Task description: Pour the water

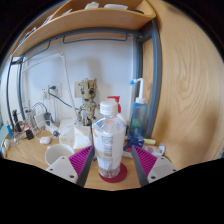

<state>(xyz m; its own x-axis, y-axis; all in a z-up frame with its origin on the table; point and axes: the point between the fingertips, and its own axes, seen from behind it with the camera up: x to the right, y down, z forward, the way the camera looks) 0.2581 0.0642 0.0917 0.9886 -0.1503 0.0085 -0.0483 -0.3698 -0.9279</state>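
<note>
We see the gripper (110, 165) with its jaws spread about a clear plastic bottle (109, 146), which stands upright between them on a red disc (116, 174). The magenta pads (81, 158) flank it closely; we cannot tell whether they touch its sides. The bottle is smooth, ribbed near the shoulder, with a white cap (107, 107). Just beyond it rises a tall blue spray bottle (138, 112) and a red-topped bottle (116, 104), crowding the room ahead. Left of the jaws sits a white cup (58, 154) on the wooden table (28, 158). A wooden panel (190, 100) closes the right side, and a shelf (95, 20) overhangs above.
</note>
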